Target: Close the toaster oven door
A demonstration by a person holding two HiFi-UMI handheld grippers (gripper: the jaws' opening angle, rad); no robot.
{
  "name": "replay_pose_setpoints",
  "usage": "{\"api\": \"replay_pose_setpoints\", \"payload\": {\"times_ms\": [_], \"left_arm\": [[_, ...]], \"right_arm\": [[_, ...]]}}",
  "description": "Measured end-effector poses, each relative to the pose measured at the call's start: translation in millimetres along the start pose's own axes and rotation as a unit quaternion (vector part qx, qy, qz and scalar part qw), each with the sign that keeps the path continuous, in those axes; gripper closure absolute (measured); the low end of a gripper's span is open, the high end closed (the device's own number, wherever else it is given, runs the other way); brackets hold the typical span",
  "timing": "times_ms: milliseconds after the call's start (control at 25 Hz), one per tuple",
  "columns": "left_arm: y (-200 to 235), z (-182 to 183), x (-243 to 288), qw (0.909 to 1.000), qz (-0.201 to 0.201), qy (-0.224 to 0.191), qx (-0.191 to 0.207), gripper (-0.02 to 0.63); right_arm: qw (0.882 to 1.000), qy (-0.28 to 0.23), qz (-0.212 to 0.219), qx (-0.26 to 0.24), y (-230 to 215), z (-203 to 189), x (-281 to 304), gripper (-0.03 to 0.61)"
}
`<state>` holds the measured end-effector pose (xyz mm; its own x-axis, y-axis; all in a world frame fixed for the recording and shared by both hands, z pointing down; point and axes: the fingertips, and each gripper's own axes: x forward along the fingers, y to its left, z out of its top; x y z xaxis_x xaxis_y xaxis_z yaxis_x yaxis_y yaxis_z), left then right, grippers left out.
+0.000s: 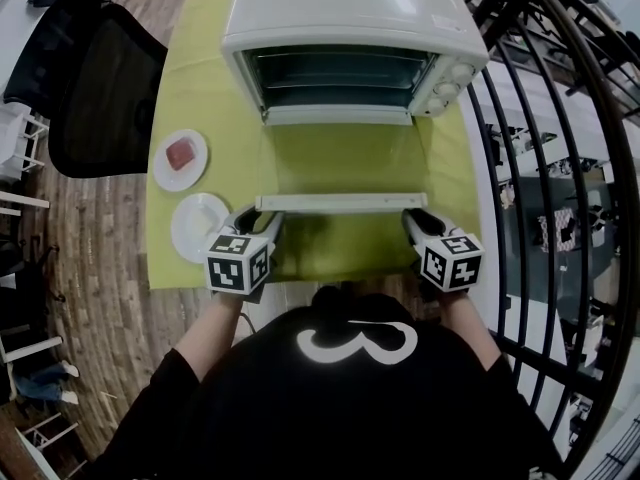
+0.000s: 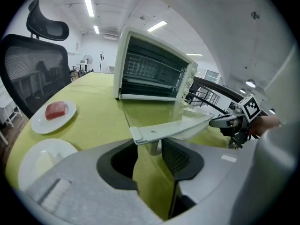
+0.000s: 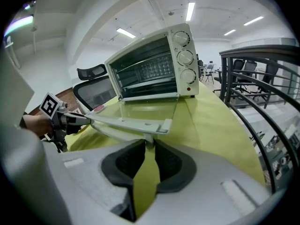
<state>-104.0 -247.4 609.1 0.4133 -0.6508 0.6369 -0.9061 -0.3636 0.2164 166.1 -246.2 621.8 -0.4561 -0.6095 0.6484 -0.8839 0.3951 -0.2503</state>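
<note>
Now, left tongs (image 2: 149, 150) apart around one door handle (image 2: 164, 131) end, not gripping, right tongs (image 3: 149, 146) clenched on its other end

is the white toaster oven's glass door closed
No: the white toaster oven has its glass door folded down flat over the green tablecloth.

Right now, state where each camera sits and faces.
Head view: on the head, looking steeply down at the open toaster oven; torso, forearms, left gripper and right gripper show.
Left gripper view: on that gripper, facing the oven; own jaws show.
Right gripper view: on that gripper, facing the oven; own jaws show.
Shared: both gripper views show the door handle and the other gripper.
</note>
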Motion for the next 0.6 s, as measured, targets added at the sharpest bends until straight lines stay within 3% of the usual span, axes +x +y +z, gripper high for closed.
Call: {"api": "replay_pose_setpoints", "payload": {"times_ms": [600], "left_arm": [[-4, 38, -22, 0.9994, -0.007, -0.035, 0.000, 0.483]], "right_arm": [[0.999, -0.033, 0.014, 0.000, 9, 34, -24, 0.512]]}}
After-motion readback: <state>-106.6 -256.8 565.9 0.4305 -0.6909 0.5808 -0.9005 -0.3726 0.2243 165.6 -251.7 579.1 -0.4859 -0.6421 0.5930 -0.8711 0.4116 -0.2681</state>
